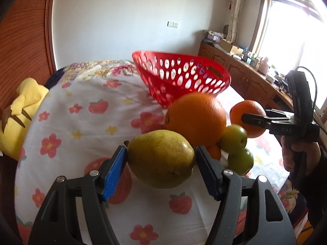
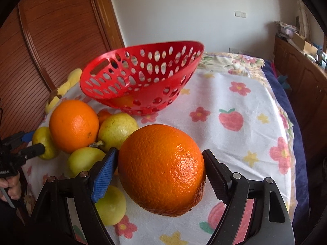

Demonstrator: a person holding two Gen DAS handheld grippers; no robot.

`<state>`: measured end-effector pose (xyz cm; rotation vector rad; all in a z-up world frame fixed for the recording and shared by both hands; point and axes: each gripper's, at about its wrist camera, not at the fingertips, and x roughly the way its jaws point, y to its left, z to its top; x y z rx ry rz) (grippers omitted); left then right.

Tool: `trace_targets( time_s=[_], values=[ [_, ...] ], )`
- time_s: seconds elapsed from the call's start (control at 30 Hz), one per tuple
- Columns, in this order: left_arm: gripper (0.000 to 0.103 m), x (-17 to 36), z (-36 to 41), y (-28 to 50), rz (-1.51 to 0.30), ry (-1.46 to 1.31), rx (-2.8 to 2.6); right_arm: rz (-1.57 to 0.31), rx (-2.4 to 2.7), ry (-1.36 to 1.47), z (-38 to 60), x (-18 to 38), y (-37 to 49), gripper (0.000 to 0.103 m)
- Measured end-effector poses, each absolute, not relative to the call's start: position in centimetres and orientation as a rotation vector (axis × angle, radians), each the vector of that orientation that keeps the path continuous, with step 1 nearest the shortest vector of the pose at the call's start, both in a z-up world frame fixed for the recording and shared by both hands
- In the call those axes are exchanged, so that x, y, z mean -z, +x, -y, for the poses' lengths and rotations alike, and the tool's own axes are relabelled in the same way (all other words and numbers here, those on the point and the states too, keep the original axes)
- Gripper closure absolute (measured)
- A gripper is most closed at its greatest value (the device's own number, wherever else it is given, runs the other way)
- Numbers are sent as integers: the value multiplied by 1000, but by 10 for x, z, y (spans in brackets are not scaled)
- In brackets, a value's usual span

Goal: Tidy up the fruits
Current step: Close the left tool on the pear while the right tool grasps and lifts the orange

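A yellow-green pear (image 1: 161, 159) is being gripped by the left claw (image 1: 161, 163) and a large round orange (image 2: 161, 170) by the right claw (image 2: 161, 175), and either smooth fruit is being risked to slip before the red perforated plastic basket (image 2: 141, 77).

Fruit and container tally, both views checked.
Large orange (image 2: 161, 169): two counted, the second (image 2: 73, 125) lying further back. Pear (image 2: 117, 128), yellow-green: four counted. Small orange fruit (image 2: 104, 114): one, mostly hidden behind the others. Red basket (image 2: 143, 75): one; an orange patch shows through its wall, kind not determinable, so not counted. Yellow plush toy (image 1: 20, 112): one. Total fruit confirmed: seven.
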<state>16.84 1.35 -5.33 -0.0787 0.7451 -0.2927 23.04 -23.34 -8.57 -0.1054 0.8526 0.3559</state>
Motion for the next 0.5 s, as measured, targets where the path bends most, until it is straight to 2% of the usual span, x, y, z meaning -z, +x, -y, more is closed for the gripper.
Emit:
trace_targets(
  time_s=[0.5],
  values=[
    [35,-5,-8,186,-623,-49,325,-742,-380,-112,235,30,226,19]
  ],
)
